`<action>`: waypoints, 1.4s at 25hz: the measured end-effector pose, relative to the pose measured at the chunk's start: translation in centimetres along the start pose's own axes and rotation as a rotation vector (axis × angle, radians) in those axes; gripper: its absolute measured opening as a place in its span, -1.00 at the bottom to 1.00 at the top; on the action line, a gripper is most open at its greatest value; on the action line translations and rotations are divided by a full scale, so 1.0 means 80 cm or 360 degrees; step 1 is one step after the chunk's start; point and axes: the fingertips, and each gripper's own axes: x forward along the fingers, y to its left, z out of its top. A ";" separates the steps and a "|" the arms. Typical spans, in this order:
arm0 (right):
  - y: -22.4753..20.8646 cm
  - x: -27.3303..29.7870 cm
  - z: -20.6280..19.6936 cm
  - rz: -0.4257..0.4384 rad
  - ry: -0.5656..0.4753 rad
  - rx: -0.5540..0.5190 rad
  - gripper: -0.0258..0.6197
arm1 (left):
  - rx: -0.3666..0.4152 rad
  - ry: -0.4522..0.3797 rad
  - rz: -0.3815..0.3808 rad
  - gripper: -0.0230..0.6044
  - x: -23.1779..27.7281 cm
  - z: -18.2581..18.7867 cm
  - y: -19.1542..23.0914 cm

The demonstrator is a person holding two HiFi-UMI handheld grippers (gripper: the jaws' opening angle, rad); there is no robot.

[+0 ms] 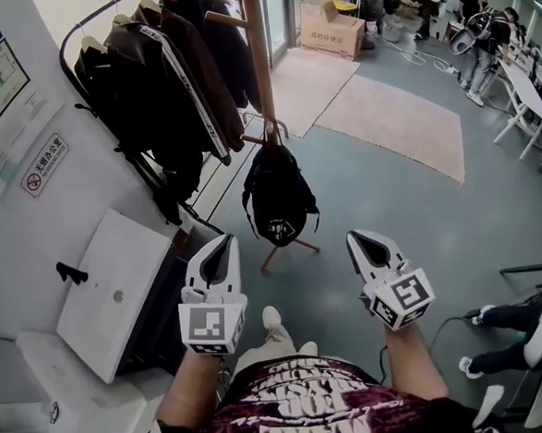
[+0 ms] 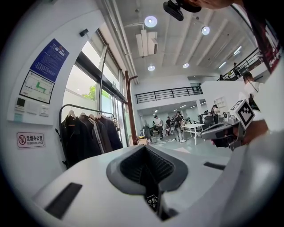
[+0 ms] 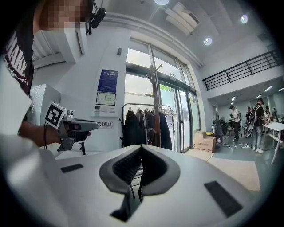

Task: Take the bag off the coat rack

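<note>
1. The bag point(image 1: 279, 196) is hanging from a low peg of the coat rack point(image 1: 260, 64), keeping it off the floor
2. The left gripper point(image 1: 225, 244) and right gripper point(image 1: 356, 240) are hovering well short of it, fingers clenched empty, seemingly readying an approach

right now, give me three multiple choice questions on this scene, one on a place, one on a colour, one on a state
1. Where is the bag?
A. lying on the floor
B. hanging on the wooden coat rack
C. on a chair

2. What colour is the bag?
A. black
B. red
C. white

3. How do the jaws of the right hand-held gripper stand?
A. wide apart
B. closed on the bag
C. together, with nothing between them

Answers:
1 B: the bag hangs by its top against the pole.
2 A: it is black in the head view.
3 C: the right gripper view shows the pads meeting, and the bag is well ahead of them.
</note>
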 end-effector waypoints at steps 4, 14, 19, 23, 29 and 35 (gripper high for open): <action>-0.009 0.020 0.009 -0.0023 0.0004 -0.0020 -0.91 | -0.0016 -0.0017 -0.0020 -0.91 0.021 0.001 0.014; -0.031 0.076 0.020 -0.0053 0.0022 -0.0039 -0.91 | -0.0026 -0.0064 -0.0048 -0.91 0.078 0.006 0.048; -0.042 0.104 0.022 -0.0059 0.0039 -0.0044 -0.91 | -0.0043 -0.0045 -0.0072 -0.91 0.107 0.000 0.064; -0.047 0.126 0.026 -0.0065 0.0050 -0.0049 -0.91 | -0.0050 -0.0043 -0.0092 -0.91 0.126 -0.001 0.078; -0.051 0.152 0.035 -0.0086 0.0043 -0.0059 -0.91 | -0.0054 -0.0053 -0.0115 -0.91 0.148 -0.001 0.100; -0.053 0.176 0.042 -0.0115 0.0043 -0.0079 -0.91 | -0.0049 -0.0071 -0.0164 -0.91 0.170 0.000 0.116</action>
